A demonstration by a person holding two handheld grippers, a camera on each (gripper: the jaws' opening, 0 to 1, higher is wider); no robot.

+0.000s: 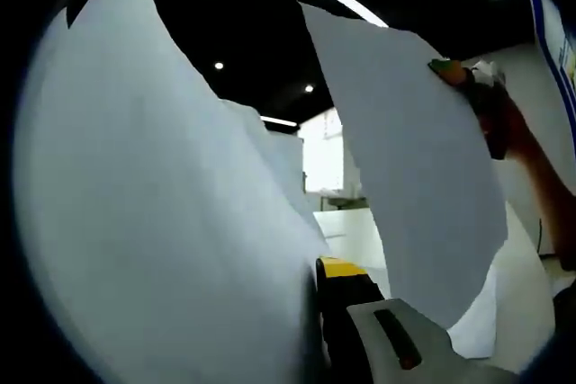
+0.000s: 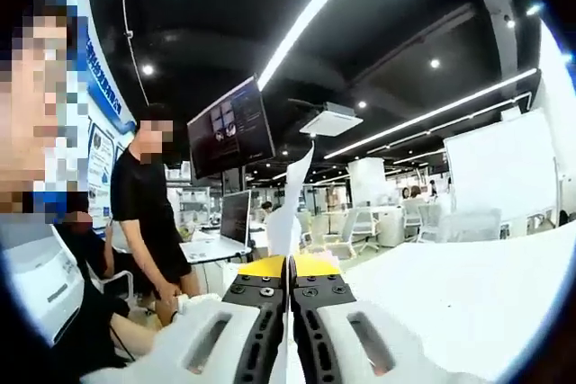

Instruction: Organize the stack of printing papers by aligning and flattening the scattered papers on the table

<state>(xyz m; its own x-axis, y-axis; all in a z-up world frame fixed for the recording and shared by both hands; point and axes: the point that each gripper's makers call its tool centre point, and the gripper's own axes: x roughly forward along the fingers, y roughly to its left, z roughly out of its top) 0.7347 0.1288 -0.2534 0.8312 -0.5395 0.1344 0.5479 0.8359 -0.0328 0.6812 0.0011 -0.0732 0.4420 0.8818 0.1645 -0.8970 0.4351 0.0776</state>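
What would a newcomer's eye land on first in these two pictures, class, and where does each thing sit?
In the left gripper view, big white paper sheets held up in the air cover most of the frame, with the other gripper gripping a sheet's far edge at upper right. In the right gripper view, the right gripper is shut on a paper seen edge-on, below a long ceiling light strip, with a person in black standing at left.

Right gripper [image 2: 288, 269]: jaws closed on paper sheet [image 2: 292, 195], edge-on, upright. Table [image 2: 468, 294] to its right; standing person [image 2: 148, 213] to its left; monitor [image 2: 229, 128] behind.
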